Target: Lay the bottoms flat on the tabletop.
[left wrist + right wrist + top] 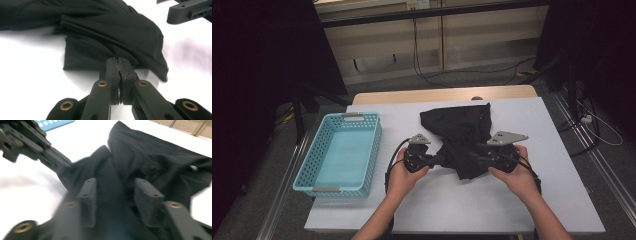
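Folding is under way: the left claw (118, 65) pinches an edge of the crumpled black cloth garment (105, 32), while the right claw (117, 195) stands spread over it on the white worktop (522, 200). Next, the right claw likely needs to close on another edge before the cloth can go toward the turquoise perforated plastic basket (312, 172).

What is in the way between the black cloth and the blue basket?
Nothing visible. The black cloth lies on the white table, with the blue basket to its left. The left gripper, shut on the cloth's edge, is on that side, but it holds the cloth and would move with it.
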Action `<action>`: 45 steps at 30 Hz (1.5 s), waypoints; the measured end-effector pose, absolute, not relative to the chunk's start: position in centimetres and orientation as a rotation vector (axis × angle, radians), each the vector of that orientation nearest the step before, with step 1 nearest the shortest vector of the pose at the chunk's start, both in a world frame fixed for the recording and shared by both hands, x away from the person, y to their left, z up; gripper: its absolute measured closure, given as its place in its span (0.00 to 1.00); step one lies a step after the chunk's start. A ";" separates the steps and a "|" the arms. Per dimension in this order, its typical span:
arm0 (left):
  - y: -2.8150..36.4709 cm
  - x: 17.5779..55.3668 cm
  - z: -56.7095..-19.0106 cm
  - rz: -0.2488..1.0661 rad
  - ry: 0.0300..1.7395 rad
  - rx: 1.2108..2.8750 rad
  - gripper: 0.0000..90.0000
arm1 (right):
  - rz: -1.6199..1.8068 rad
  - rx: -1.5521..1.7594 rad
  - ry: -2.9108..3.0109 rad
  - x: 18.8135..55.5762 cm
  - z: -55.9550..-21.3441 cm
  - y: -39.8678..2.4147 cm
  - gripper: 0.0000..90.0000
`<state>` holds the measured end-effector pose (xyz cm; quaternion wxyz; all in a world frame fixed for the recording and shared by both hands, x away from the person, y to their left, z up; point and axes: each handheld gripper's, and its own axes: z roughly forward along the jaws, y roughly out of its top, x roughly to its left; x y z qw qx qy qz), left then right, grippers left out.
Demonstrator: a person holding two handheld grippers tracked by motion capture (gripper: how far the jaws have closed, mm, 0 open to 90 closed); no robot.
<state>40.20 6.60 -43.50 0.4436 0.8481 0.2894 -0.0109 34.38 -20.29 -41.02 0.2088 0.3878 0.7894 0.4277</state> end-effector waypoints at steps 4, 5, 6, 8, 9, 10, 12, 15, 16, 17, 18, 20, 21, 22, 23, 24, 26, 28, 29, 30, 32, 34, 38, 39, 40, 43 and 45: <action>6.4 39.7 -43.4 -0.048 0.703 2.109 0.97 | 1.173 1.056 2.238 34.5 -41.6 -18.2 0.50; 6.4 39.6 -43.4 -0.048 0.702 2.108 0.97 | 1.158 1.058 2.249 34.7 -41.8 -17.8 0.49; 6.5 39.6 -43.4 -0.044 0.704 2.108 0.97 | 1.139 1.054 2.258 34.8 -42.1 -17.4 0.49; 6.7 39.6 -43.5 -0.045 0.708 2.108 0.97 | 1.107 1.056 2.264 35.1 -42.8 -16.9 0.50; 6.9 39.7 -43.6 -0.045 0.715 2.109 0.97 | 1.092 1.067 2.269 35.3 -43.1 -16.7 0.52; 7.0 39.7 -43.7 -0.041 0.725 2.104 0.97 | 1.086 1.079 2.277 35.4 -43.4 -16.6 0.55; 7.1 39.8 -43.9 -0.031 0.727 2.108 0.96 | 1.074 1.061 2.303 35.5 -43.8 -16.4 0.75; 7.3 39.9 -44.0 -0.019 0.734 2.109 0.92 | 1.097 1.028 2.344 35.4 -43.9 -16.4 0.97; 7.4 40.0 -44.0 -0.024 0.732 2.102 0.92 | 1.110 1.023 2.355 35.3 -43.9 -16.5 0.98; 7.5 40.0 -44.0 -0.023 0.735 2.101 0.90 | 1.108 1.019 2.363 35.2 -43.9 -16.6 0.99; 7.5 40.0 -44.1 -0.016 0.741 2.100 0.88 | 1.095 1.013 2.375 35.1 -43.9 -16.8 0.99; 7.6 40.1 -44.1 0.030 0.745 2.101 0.76 | 1.090 1.001 2.388 34.8 -43.8 -17.1 0.99; 7.7 40.2 -44.1 0.035 0.750 2.104 0.72 | 1.089 1.006 2.388 34.6 -43.7 -17.3 0.99; 7.8 40.2 -44.1 0.042 0.754 2.097 0.70 | 1.093 0.998 2.390 34.5 -43.6 -17.5 0.99; 7.8 40.3 -44.1 0.055 0.760 2.096 0.67 | 1.089 0.995 2.395 34.3 -43.6 -17.7 0.99; 7.9 40.4 -44.1 0.076 0.757 2.099 0.62 | 1.079 0.995 2.398 34.0 -43.5 -17.9 0.99; 7.9 40.6 -44.1 0.108 0.759 2.093 0.51 | 1.087 0.996 2.390 33.3 -43.4 -18.5 0.99; 7.8 40.8 -44.1 0.121 0.752 2.093 0.44 | 1.091 1.000 2.387 32.6 -43.2 -19.3 0.99; 7.7 40.8 -44.1 0.123 0.749 2.089 0.41 | 1.087 1.004 2.382 32.3 -43.2 -19.7 0.99; 7.6 40.8 -44.2 0.121 0.743 2.083 0.40 | 1.086 1.015 2.376 32.0 -43.1 -20.3 0.99; 7.2 40.9 -44.2 0.129 0.728 2.088 0.39 | 1.087 1.040 2.359 31.5 -43.1 -21.4 0.99; 6.9 40.9 -44.3 0.119 0.716 2.090 0.40 | 1.089 1.067 2.337 31.2 -43.1 -22.5 0.99; 6.1 41.0 -44.7 0.130 0.672 2.108 0.47 | 1.085 1.091 2.311 30.9 -43.1 -23.5 0.99; 5.9 41.0 -44.8 0.123 0.662 2.117 0.49 | 1.088 1.098 2.310 30.8 -43.1 -23.6 0.99; 5.7 41.1 -44.9 0.107 0.658 2.122 0.56 | 1.093 1.104 2.305 30.8 -43.2 -23.7 0.99; 5.2 41.1 -45.4 0.044 0.667 2.154 0.74 | 1.084 1.114 2.296 30.6 -43.1 -23.7 0.96; 5.1 41.1 -45.8 0.010 0.675 2.184 0.90 | 1.086 1.125 2.265 30.7 -43.0 -23.6 0.86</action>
